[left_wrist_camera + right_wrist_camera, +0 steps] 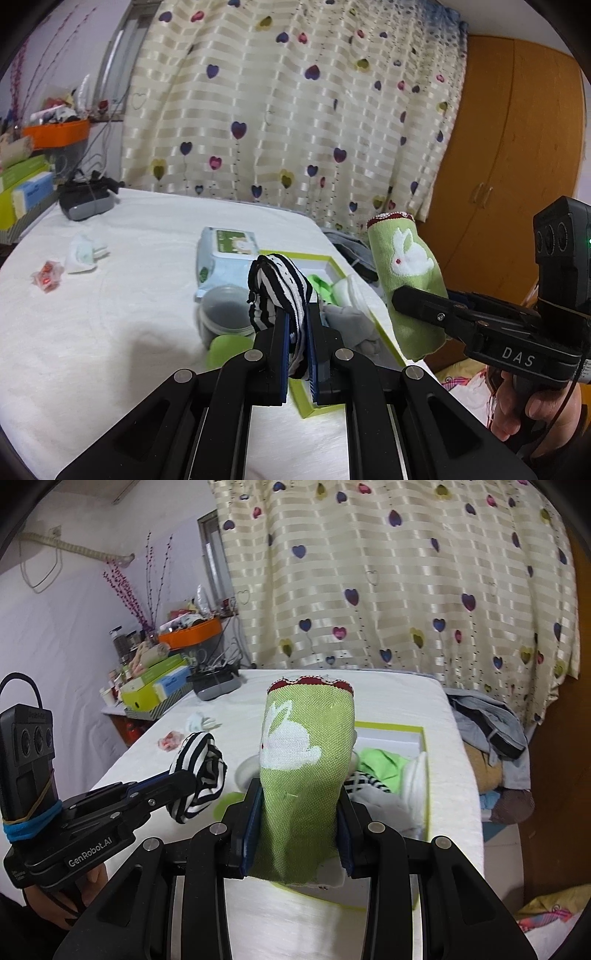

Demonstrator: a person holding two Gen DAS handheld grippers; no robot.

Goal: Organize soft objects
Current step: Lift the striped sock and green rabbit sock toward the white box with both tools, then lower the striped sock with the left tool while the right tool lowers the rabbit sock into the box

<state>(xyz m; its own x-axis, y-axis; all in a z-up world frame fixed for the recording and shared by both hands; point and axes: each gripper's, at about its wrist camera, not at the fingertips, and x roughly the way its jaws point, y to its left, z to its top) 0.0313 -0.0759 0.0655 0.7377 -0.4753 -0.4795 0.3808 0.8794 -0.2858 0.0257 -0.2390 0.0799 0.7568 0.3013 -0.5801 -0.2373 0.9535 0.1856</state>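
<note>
My left gripper (297, 314) is shut on a black-and-white striped sock (279, 291) and holds it above the table; both show in the right wrist view, the sock (199, 775) at the left. My right gripper (301, 805) is shut on a green rolled cloth with a white rabbit (306, 760), held upright above the table; the cloth also shows in the left wrist view (410, 280). Below them a white box with a green rim (424, 738) holds a green cloth (380, 764), white and striped soft items.
On the white-covered table (110, 314) lie a wet-wipes pack (227, 254), a grey lidded container (225, 310), a crumpled tissue (83, 251), a red wrapper (46, 278) and a dark device (86, 199). Boxes and an orange tray (188, 635) stand left. Clothes (487, 720) are piled right.
</note>
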